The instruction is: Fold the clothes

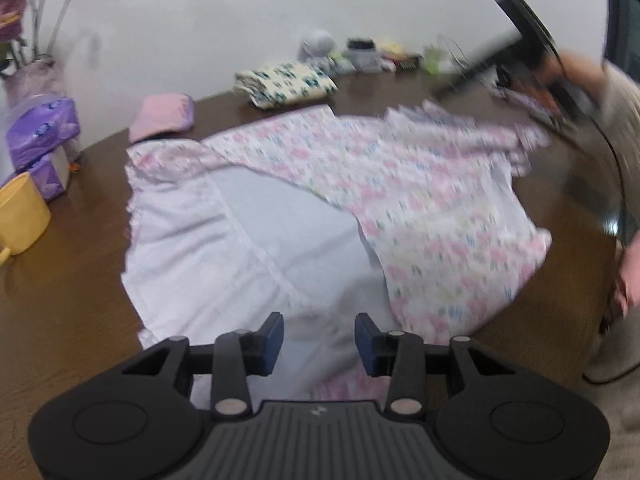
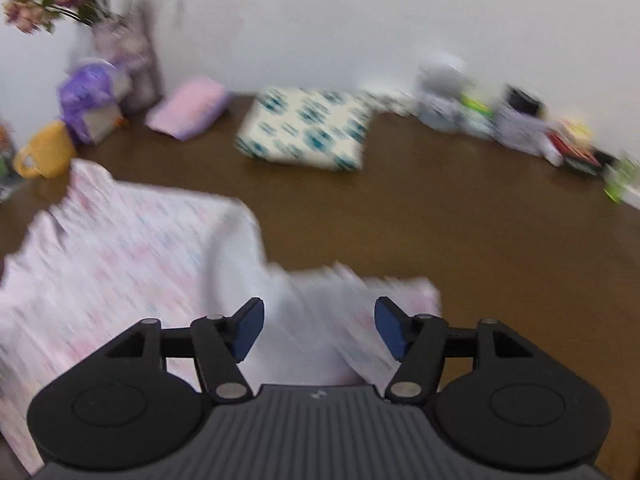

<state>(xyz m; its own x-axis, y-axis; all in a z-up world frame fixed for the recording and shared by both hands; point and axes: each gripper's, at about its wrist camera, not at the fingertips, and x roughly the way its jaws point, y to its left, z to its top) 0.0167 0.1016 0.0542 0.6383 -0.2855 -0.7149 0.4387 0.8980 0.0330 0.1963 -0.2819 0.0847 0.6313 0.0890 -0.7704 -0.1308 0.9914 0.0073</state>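
Observation:
A pink floral garment (image 1: 420, 184) lies spread on the brown table (image 1: 60, 320), partly turned back so its pale inside (image 1: 224, 248) shows. My left gripper (image 1: 319, 340) hovers open over the garment's near edge, and its blue pads grip nothing. My right gripper (image 2: 319, 328) is also open, above a blurred corner of the same garment (image 2: 120, 240), with cloth under the gap but not pinched. In the left wrist view a blurred black tool (image 1: 520, 40) in a person's hand (image 1: 576, 72) is above the garment's far right corner.
A folded cream cloth with teal print (image 2: 308, 132) and a folded pink cloth (image 2: 188, 112) lie at the back. A yellow mug (image 1: 20, 216), purple tissue packs (image 1: 40, 132) and a flower vase (image 2: 132, 68) stand at the left. Small clutter (image 2: 520, 120) lines the wall.

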